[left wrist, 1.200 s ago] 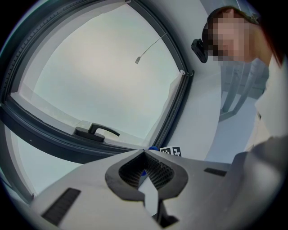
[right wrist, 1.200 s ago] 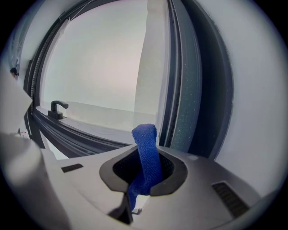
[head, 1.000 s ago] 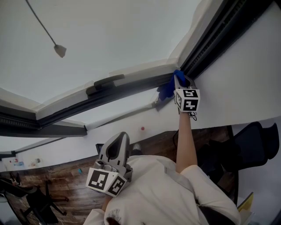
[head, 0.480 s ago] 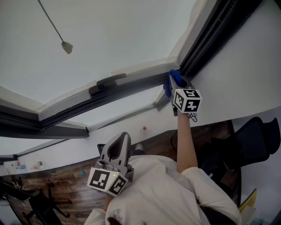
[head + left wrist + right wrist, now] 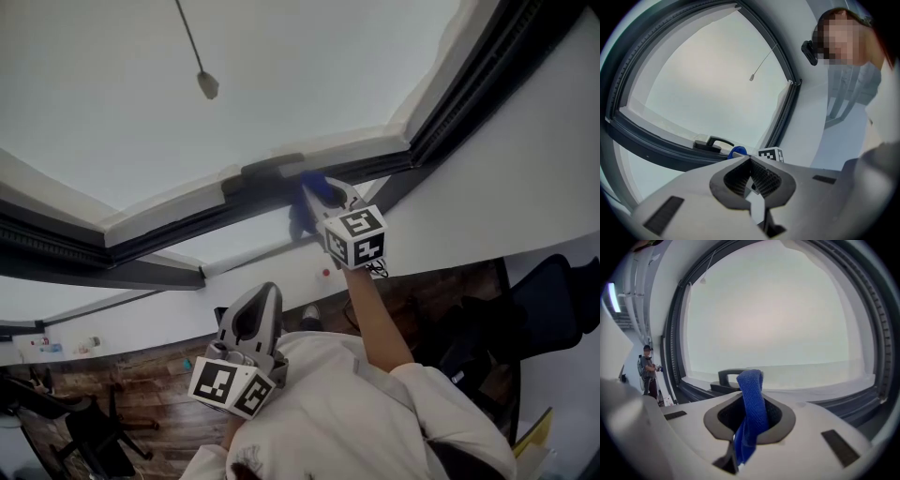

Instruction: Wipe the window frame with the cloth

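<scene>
My right gripper (image 5: 317,195) is raised to the lower rail of the dark window frame (image 5: 169,230), shut on a blue cloth (image 5: 307,199). The cloth presses on the rail just right of the black window handle (image 5: 270,170). In the right gripper view the cloth (image 5: 752,404) stands folded between the jaws, with the handle (image 5: 726,377) right behind it. My left gripper (image 5: 251,313) hangs low near my chest, shut and holding nothing. The left gripper view shows its jaws (image 5: 751,172) closed, and beyond them the handle (image 5: 712,142) and the cloth (image 5: 737,152).
A blind cord with a small weight (image 5: 207,84) hangs before the pane. The frame's right upright (image 5: 478,80) meets the rail in a corner at the right. A white sill (image 5: 225,248) runs under the rail. Dark office chairs (image 5: 553,300) stand on the wooden floor below.
My right gripper has slid the cloth left along the lower rail, from the right corner of the frame to beside the handle. The left gripper has stayed put.
</scene>
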A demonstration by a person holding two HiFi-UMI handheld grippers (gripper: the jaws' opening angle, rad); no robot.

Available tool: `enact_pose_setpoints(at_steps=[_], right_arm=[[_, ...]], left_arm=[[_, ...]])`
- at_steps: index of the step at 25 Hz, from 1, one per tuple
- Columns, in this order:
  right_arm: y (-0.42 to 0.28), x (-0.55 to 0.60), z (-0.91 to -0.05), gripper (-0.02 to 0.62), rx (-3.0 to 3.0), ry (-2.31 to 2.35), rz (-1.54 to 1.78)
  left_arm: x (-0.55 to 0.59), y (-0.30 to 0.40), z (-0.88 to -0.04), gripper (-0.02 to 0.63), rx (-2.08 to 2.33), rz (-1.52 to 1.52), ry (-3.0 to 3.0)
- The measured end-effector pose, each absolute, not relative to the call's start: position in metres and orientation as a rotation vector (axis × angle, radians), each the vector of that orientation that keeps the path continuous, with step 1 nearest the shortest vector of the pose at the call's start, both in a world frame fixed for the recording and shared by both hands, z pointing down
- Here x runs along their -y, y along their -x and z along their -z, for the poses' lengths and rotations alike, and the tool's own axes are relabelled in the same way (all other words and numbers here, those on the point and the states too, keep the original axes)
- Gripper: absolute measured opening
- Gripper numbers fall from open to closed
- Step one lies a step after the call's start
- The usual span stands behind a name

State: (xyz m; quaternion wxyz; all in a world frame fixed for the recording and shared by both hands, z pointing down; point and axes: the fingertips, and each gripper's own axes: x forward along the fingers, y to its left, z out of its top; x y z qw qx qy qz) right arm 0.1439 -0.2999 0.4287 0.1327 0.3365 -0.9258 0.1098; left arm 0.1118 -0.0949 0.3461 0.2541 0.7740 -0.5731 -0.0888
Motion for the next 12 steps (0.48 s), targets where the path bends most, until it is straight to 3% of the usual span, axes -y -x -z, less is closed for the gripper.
enact_pose_setpoints(at_steps=[12], right_arm=[[-0.049,0.246,-0.445,0.054,2.634,-0.697,-0.198]], left_arm=[[0.076,-0.064,-0.337,0.005,1.573,0.236,-2.109]])
